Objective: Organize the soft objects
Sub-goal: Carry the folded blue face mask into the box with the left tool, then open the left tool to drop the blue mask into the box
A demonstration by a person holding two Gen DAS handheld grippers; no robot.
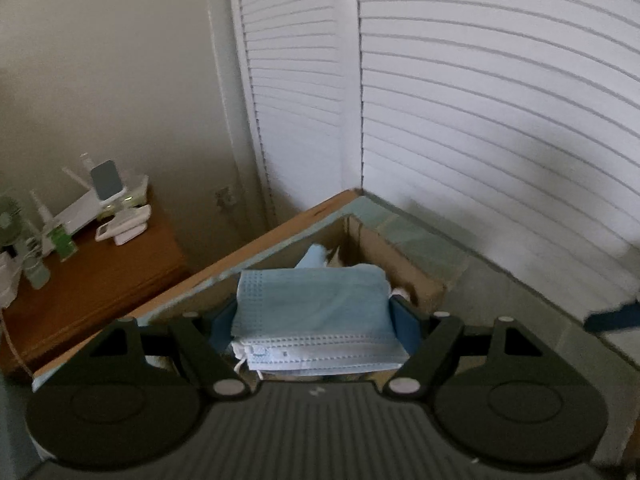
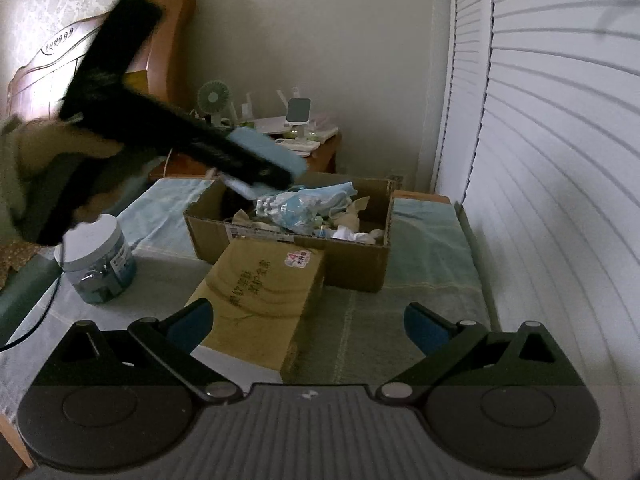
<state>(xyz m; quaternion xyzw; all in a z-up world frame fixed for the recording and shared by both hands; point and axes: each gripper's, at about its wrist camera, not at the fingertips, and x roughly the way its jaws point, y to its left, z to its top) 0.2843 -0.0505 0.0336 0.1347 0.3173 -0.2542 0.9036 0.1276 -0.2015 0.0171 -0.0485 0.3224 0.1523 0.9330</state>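
My left gripper [image 1: 314, 316] is shut on a stack of blue face masks [image 1: 316, 312] and holds it above the open cardboard box [image 1: 400, 268]. In the right wrist view the left gripper [image 2: 276, 172] shows as a dark blurred shape with the blue masks [image 2: 264, 146], over the far left corner of the box [image 2: 360, 264]. The box holds a jumble of blue masks and white soft items [image 2: 312, 208]. My right gripper [image 2: 308, 326] is open and empty, low over the bed in front of the box.
The box's front flap [image 2: 260, 292] hangs open toward me. A lidded jar [image 2: 98, 258] stands on the bed at left. A wooden nightstand [image 1: 88, 276] with a fan and small devices is behind. White louvered doors [image 2: 540, 200] run along the right.
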